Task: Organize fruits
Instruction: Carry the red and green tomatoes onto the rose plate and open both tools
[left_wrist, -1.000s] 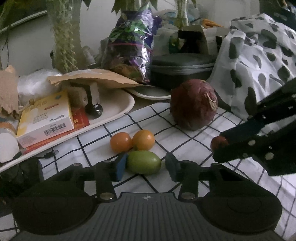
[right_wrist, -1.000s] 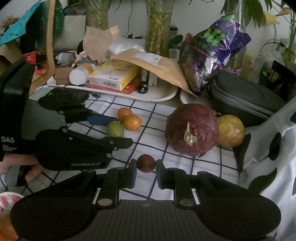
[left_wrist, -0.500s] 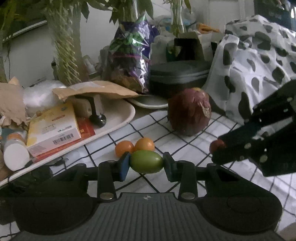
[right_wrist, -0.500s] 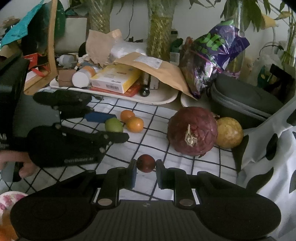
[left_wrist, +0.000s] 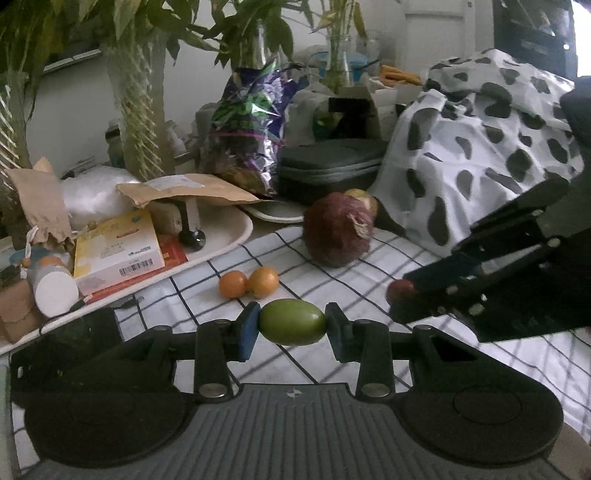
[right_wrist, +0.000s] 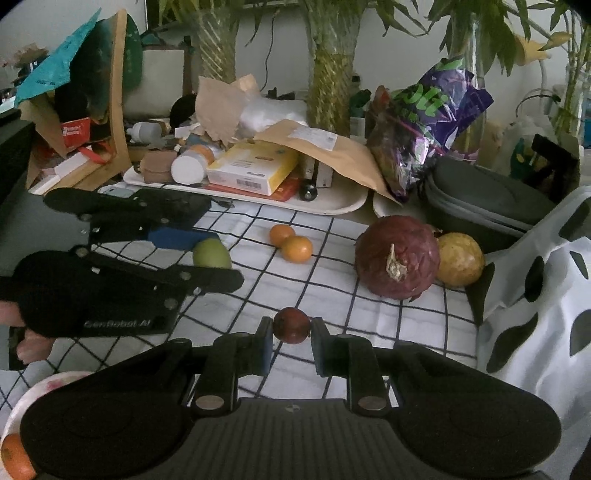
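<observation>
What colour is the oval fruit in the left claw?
Green; the oval fruit shows best in the left wrist view.

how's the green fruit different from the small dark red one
The green fruit is egg-shaped and larger; the small dark red fruit is round and smaller. Green sits in the left hand-held gripper, red in the right hand-held gripper. Both are clamped between pads.

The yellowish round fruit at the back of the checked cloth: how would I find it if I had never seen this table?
Start at the black-and-white checked cloth and find the big dark red wrinkled fruit near its far edge. The yellow fruit sits touching its right side, in front of the grey zip case. It is the only pale yellow one, bigger than the two small orange fruits and smaller than its red neighbour.
</observation>
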